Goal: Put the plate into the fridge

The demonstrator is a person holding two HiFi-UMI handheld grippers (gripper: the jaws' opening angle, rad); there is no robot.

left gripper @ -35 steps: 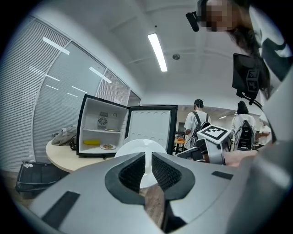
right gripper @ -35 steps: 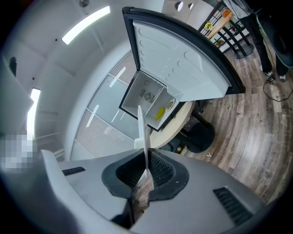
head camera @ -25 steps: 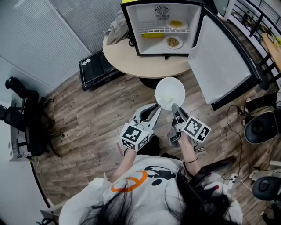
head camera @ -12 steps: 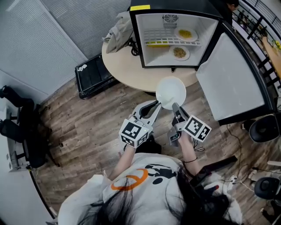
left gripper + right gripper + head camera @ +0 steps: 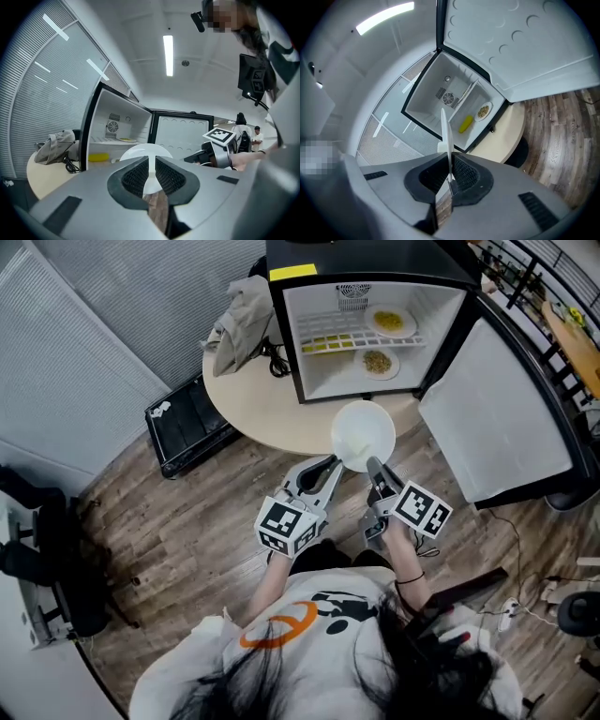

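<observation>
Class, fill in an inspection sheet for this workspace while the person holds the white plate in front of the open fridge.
Surface: round table, carrying the open fridge.
Job's things: white plate held in the air before the fridge; door open wide.
Clutter: grey bag on the table; upper food plate, lower food plate and yellow item inside the fridge.
Grippers: left gripper and right gripper both shut on the plate's near rim.
Cables: black cable on the table beside the fridge.
Surroundings: wood floor, black case, blinds.
</observation>
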